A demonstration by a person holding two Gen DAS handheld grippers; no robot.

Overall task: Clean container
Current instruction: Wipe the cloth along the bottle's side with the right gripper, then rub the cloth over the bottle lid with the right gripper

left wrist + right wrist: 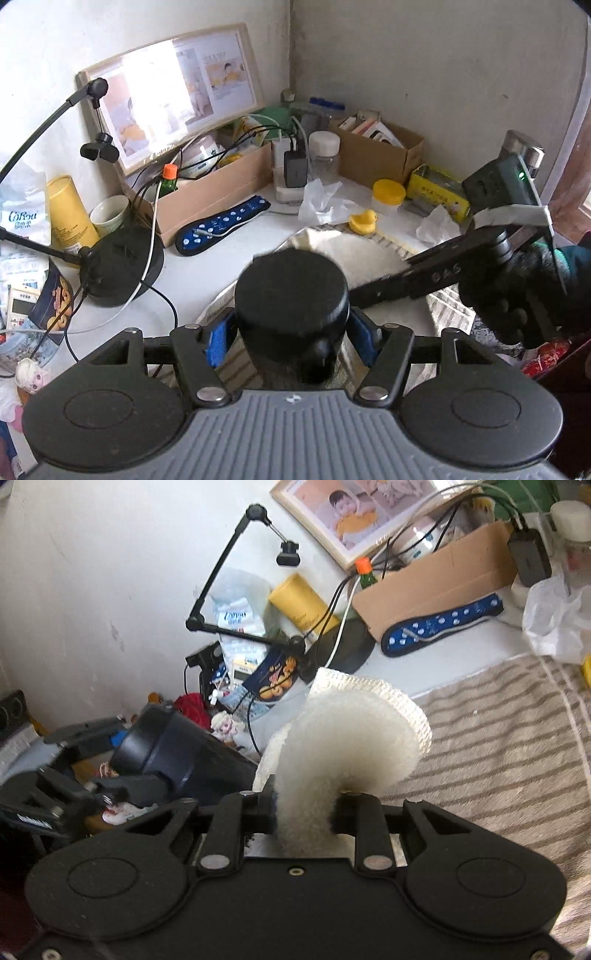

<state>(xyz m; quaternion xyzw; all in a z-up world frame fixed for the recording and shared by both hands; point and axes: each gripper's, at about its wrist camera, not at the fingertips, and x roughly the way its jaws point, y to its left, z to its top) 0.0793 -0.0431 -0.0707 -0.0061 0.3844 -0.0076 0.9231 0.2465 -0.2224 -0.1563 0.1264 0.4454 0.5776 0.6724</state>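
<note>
The left gripper clamps a black container between its blue pads, lid end up and facing away from the camera, held above a striped towel. From the right wrist view the same container lies tilted at the left, in the other tool's jaws.

The right gripper is clenched on a white cloth, which curls up and over from between its jaws and blocks much of the view ahead. In the left view that cloth shows just behind the container, with the right tool's black body and a dark-gloved hand reaching in from the right.

Beyond the towel, on the white table, lie crumpled tissue, a small yellow duck and a yellow-lidded jar. To the left stands a black lamp base with trailing cables, then a cup and a yellow tube. A blue dotted strip lies in front of a long cardboard box. Farther back are a clear jar with a white lid, a charger, a second box and a yellow carton. A framed picture leans against the wall.
</note>
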